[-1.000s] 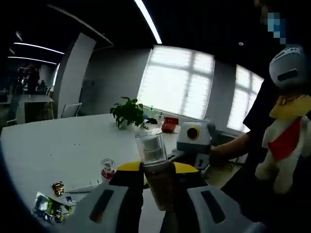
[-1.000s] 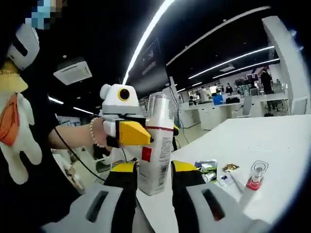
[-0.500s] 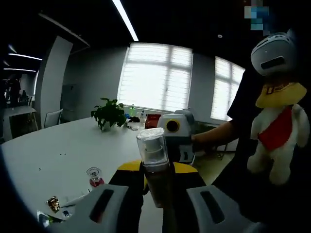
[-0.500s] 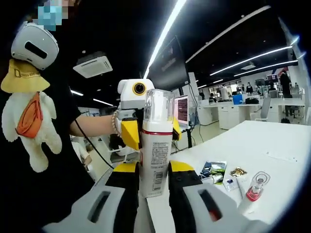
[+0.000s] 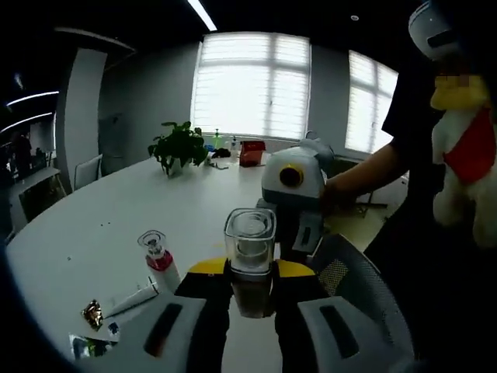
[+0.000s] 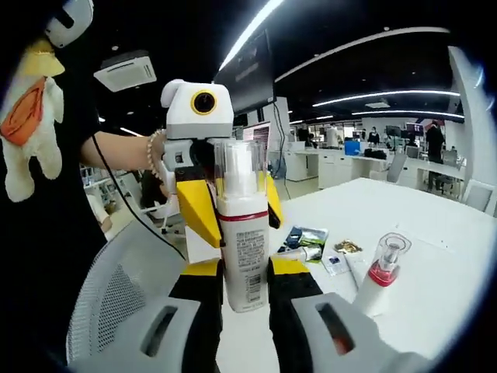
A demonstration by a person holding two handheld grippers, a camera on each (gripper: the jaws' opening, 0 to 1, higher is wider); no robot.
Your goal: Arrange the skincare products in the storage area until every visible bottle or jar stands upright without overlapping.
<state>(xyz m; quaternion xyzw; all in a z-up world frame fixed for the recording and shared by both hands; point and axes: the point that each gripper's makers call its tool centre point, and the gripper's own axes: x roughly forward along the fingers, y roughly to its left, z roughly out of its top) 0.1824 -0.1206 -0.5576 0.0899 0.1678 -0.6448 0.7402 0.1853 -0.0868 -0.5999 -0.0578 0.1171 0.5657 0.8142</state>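
Both claws grip one bottle (image 6: 243,233) at once. In the right gripper view, at centre frame, the right claw (image 6: 245,273) is closed on its lower body, while the left claw (image 6: 225,206) comes in from behind and clamps it higher up, just under the clear cap (image 6: 239,167). In the left gripper view the left claw (image 5: 252,272) sits at bottom centre, closed on the same bottle (image 5: 250,268), with the cap (image 5: 250,242) pointing toward the camera and the right claw (image 5: 293,194) just beyond it.

The bottle appears to be held above the table (image 5: 101,225) rather than standing on it, though its base is hidden by the jaws.

A small bottle with a red collar (image 6: 380,273) stands upright at lower right of the right gripper view, near a tube (image 6: 299,252) and some sachets (image 6: 307,235) lying flat.

The step in hand looks like a handover or a two-handed set-down. To do it well:
- keep the bottle vertical and let only one claw release at a time;
- lower it onto bare table well apart from the red-collared bottle and clear of the sachets;
- open the last claw only once the base sits flat, then draw straight back so the jaws do not tip it.
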